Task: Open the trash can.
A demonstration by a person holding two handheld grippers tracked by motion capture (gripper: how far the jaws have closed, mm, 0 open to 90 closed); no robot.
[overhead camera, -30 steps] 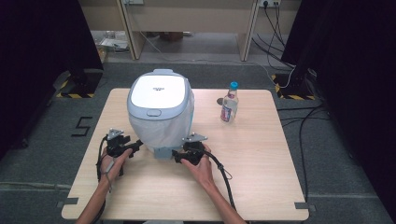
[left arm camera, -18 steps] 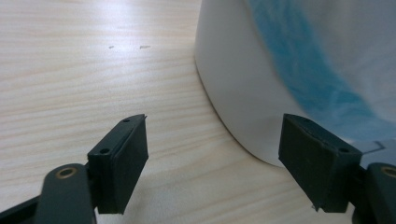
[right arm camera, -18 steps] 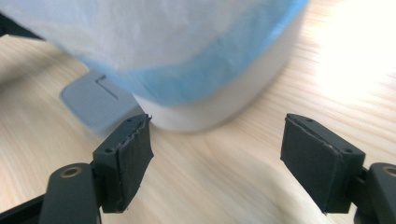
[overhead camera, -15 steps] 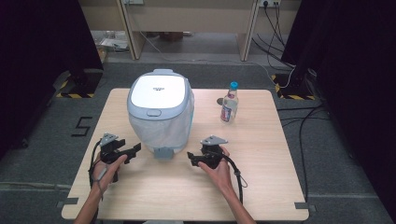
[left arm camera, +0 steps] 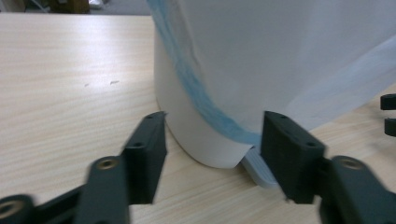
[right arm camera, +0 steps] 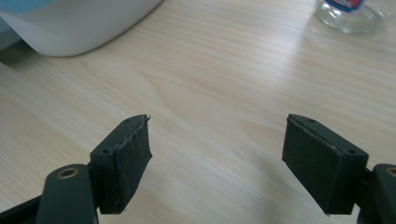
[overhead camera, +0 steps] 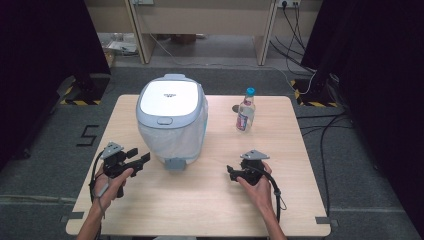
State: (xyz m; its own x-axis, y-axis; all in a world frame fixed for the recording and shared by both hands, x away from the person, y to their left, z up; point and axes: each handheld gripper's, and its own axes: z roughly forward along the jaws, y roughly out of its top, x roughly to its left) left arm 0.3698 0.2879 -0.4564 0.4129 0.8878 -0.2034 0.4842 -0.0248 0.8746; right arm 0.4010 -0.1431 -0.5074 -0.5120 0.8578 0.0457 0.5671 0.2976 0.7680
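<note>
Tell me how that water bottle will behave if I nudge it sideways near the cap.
The water bottle stands upright, tall and narrow on a small round base, so a push near its blue cap would probably tip it rather than slide it. It looks like clear thin plastic, likely light and a bit squashy. Once down, its round body may roll across the smooth wooden table.

From the left gripper view the bin (left arm camera: 261,60) runs off the top and right edges, its lid out of frame. The right gripper view crops the bottle (right arm camera: 350,11) to its base (label unreadable). Print on the lid (overhead camera: 170,95) is too small to read from above.
</note>
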